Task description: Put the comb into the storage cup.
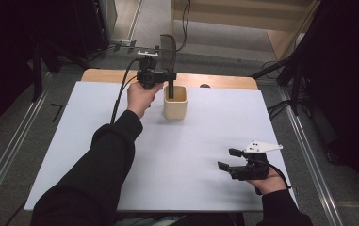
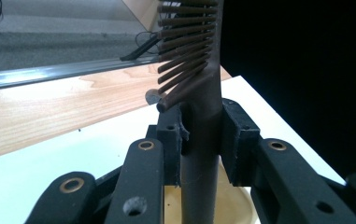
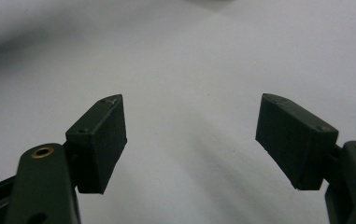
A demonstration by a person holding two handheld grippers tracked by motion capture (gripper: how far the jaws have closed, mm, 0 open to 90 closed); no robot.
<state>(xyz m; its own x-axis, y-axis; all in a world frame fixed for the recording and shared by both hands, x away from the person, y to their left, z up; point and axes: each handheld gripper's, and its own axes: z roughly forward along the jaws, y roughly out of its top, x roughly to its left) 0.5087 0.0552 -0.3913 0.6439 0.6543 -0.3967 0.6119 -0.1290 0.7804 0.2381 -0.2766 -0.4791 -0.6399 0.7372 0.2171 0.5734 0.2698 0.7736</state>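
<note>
High view shows the left gripper [image 1: 164,75] at the far side of the counter [image 1: 191,141], its jaws clamped on the handle of a dark hairbrush [image 1: 168,52] that stands upright with its lower end inside the pale wooden cup [image 1: 175,102]; whether the brush is going in or coming out cannot be told from this moment alone. In the left gripper view the jaws squeeze the round handle just below the bristles [image 2: 185,51], and the cup's light rim [image 2: 231,205] sits directly under the grip. To do this step well, I judge the handle should be kept vertical and centred over the cup's mouth, moved straight up or down rather than sideways, since the cup looks light and a sideways drag on its wall could tip it or slide it across the white sheet. The grip is high on the handle, so any tilt of the wrist will swing the lower end against the rim. The left forearm reaches forward across the counter, the hand wrapped around the gripper body with the jaws pointing level toward the brush. The right gripper [image 1: 227,159] rests near the counter's right front corner, well apart from the cup, jaws spread wide with nothing between them, pads [image 3: 101,140] over bare white surface.
</note>
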